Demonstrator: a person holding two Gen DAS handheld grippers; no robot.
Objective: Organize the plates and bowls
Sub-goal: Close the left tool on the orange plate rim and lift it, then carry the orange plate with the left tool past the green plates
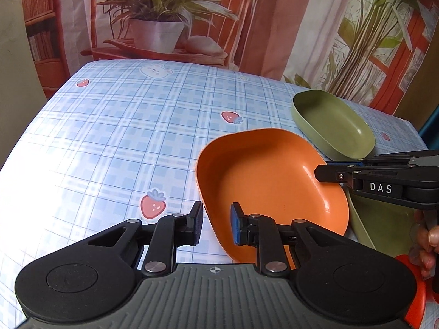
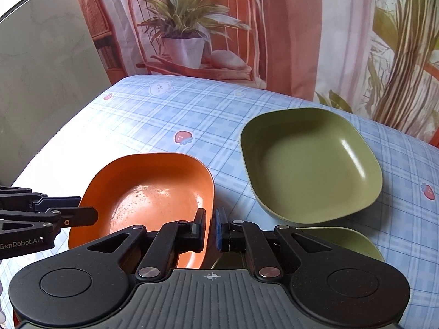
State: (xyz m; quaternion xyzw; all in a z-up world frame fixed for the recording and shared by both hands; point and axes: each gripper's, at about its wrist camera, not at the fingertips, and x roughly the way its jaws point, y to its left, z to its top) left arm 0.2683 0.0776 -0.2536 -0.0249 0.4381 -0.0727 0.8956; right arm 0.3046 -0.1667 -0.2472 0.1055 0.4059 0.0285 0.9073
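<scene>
An orange bowl [image 1: 271, 183] [image 2: 153, 192] is tilted above the checked tablecloth. My right gripper [image 2: 210, 230] is shut on its right rim; it shows from the side in the left wrist view [image 1: 329, 171]. My left gripper [image 1: 216, 226] is open, its fingers straddling the bowl's left rim without closing; it shows at the left in the right wrist view [image 2: 85, 211]. A green bowl [image 1: 333, 124] [image 2: 310, 164] sits on the table behind. Another green dish [image 1: 384, 227] [image 2: 351, 242] lies under the right gripper, partly hidden.
The table [image 1: 123, 137] [image 2: 170, 109] has a blue checked cloth with strawberry prints. A printed curtain with plants and a chair [image 1: 192, 22] hangs behind the far edge. The person's fingers and an orange object [image 1: 414, 288] show at the right.
</scene>
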